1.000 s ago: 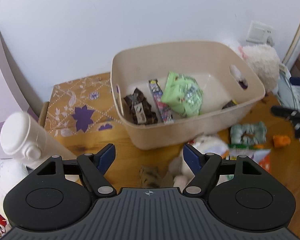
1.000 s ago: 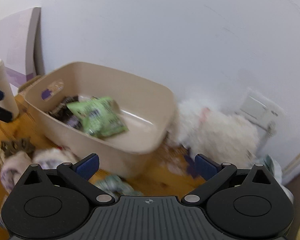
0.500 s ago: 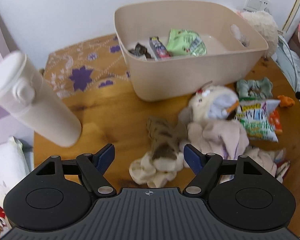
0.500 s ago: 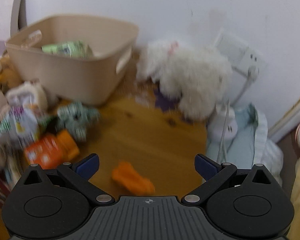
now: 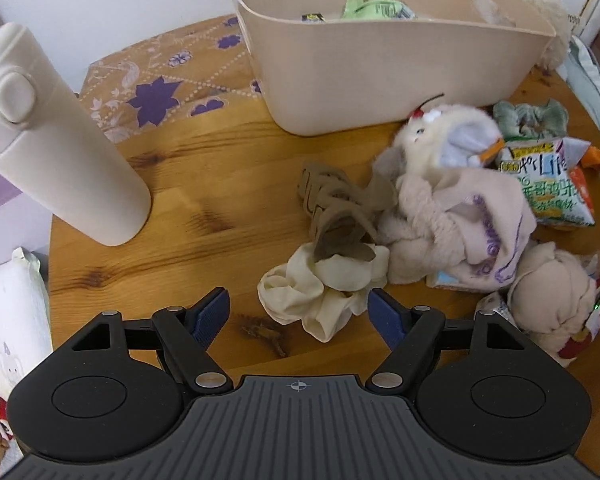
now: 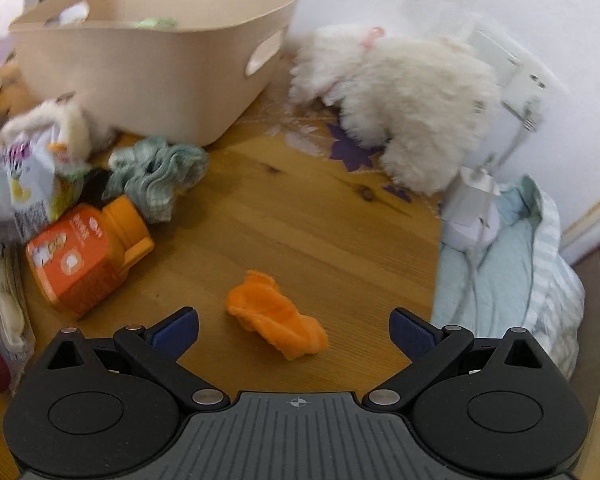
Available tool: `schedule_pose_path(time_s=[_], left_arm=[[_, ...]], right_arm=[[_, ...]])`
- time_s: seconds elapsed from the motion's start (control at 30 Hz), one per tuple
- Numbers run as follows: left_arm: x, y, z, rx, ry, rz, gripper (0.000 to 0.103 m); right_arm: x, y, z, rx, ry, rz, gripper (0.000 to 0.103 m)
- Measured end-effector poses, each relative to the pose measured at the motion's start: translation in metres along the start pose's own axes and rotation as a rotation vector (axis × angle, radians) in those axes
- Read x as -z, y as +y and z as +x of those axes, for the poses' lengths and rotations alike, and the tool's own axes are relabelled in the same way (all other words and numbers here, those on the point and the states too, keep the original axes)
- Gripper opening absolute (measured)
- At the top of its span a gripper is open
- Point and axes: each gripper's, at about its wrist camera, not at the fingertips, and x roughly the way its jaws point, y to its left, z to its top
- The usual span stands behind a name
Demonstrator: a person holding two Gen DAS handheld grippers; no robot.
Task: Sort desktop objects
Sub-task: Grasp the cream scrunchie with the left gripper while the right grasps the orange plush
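My left gripper (image 5: 298, 312) is open and empty, low over a crumpled cream sock (image 5: 320, 292) that lies between its fingertips, with a brown sock (image 5: 332, 208) behind it. A plush toy in a cream cloth (image 5: 452, 200) and a snack bag (image 5: 548, 184) lie to the right. The beige bin (image 5: 380, 60) stands behind, holding a green packet (image 5: 376, 8). My right gripper (image 6: 294, 330) is open and empty, just above a small orange sock (image 6: 276, 316). The bin (image 6: 148, 52) shows at the back left in the right wrist view.
A white flask (image 5: 48, 136) stands at the left on the wooden table (image 5: 204, 216). An orange bottle (image 6: 88, 256), a green scrunchie (image 6: 156, 176) and a white fluffy toy (image 6: 400, 92) lie on the table (image 6: 320, 220). A pale blue cloth (image 6: 512, 276) hangs at the right edge.
Both grippers have dropped from the bin toward the tabletop. The left one has closed in on the cream sock, the right one on the orange sock. Both stayed open.
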Motion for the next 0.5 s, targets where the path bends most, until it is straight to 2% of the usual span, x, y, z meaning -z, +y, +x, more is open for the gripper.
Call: schedule_pose_path(time_s=[0.2,0.33,0.43,0.5], left_arm=[[0.000,-0.005,0.010,-0.010,-0.014,0.031,0.078],[0.000,-0.009,0.015,0.020,-0.037,0.045,0.077],[0.001,-0.013,0.018,0.022,-0.052,0.054,0.077],[0.000,-0.016,0.020,0.020,-0.060,0.054,0.077]], right_arm=[[0.000,0.003,0.013,-0.012,0.042,-0.064,0.103],[-0.001,0.000,0.019,-0.021,0.049,-0.082,0.103],[-0.002,-0.001,0.019,-0.019,0.041,-0.088,0.100],[-0.003,-0.004,0.019,-0.044,0.037,-0.074,0.094]])
